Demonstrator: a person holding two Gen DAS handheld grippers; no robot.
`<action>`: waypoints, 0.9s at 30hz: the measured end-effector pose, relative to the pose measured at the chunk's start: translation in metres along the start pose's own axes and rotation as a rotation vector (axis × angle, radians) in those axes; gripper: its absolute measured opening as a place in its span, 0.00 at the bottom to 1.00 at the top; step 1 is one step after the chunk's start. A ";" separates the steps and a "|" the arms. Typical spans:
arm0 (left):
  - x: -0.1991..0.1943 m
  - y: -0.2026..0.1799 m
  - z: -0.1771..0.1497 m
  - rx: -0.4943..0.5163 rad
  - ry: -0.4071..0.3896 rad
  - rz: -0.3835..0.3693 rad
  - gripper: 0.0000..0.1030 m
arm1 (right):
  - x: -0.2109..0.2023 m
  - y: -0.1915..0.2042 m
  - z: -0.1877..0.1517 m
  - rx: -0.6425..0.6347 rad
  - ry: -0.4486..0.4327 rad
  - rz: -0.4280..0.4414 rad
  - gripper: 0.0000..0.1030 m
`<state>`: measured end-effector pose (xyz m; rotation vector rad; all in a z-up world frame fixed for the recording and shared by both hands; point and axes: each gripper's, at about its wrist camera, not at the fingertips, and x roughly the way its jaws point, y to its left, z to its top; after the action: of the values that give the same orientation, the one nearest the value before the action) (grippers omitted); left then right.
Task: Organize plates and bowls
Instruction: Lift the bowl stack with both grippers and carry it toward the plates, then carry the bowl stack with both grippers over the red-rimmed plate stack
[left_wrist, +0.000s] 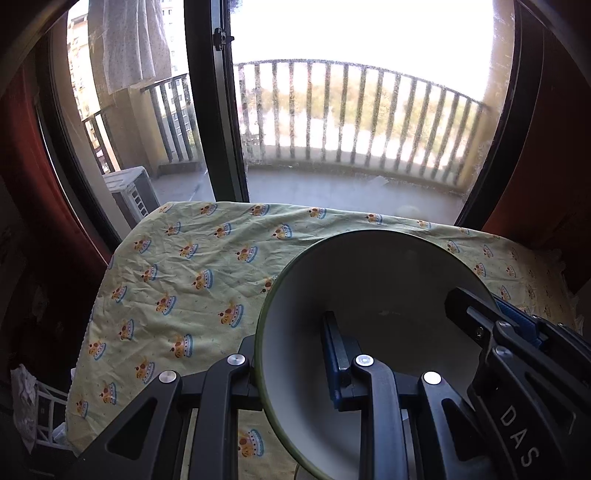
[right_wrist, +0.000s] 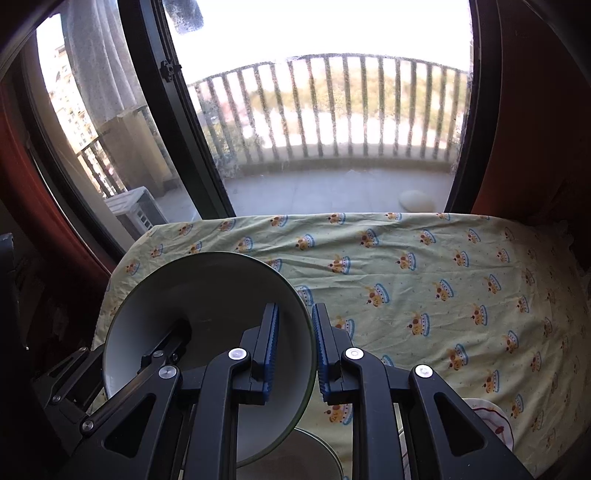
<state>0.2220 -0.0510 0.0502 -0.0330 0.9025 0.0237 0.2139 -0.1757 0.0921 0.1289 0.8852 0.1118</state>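
— Over the patterned tablecloth (left_wrist: 177, 266), from the left wrist, which way does the bowl (left_wrist: 373, 295) face?
— Tipped on edge, its opening toward the camera. The left gripper (left_wrist: 291, 354) clamps its left rim, one finger inside, one outside; the right gripper (left_wrist: 491, 314) grips the far rim.
— And from the right wrist?
— The bowl (right_wrist: 207, 306) hangs tilted above the cloth, mouth toward the lens. The right gripper (right_wrist: 295, 347) pinches its right rim, pointing steeply down. Below sits another dish (right_wrist: 314, 458).
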 end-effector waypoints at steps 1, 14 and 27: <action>-0.002 -0.001 -0.004 0.001 0.002 -0.003 0.21 | -0.003 -0.002 -0.005 -0.001 0.001 0.000 0.21; -0.012 -0.007 -0.050 0.062 0.046 -0.046 0.21 | -0.024 -0.012 -0.060 0.023 0.038 -0.024 0.21; 0.004 -0.004 -0.082 0.123 0.154 -0.115 0.21 | -0.015 -0.014 -0.099 0.096 0.146 -0.088 0.21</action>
<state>0.1604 -0.0584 -0.0034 0.0280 1.0529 -0.1434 0.1278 -0.1850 0.0396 0.1731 1.0412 -0.0037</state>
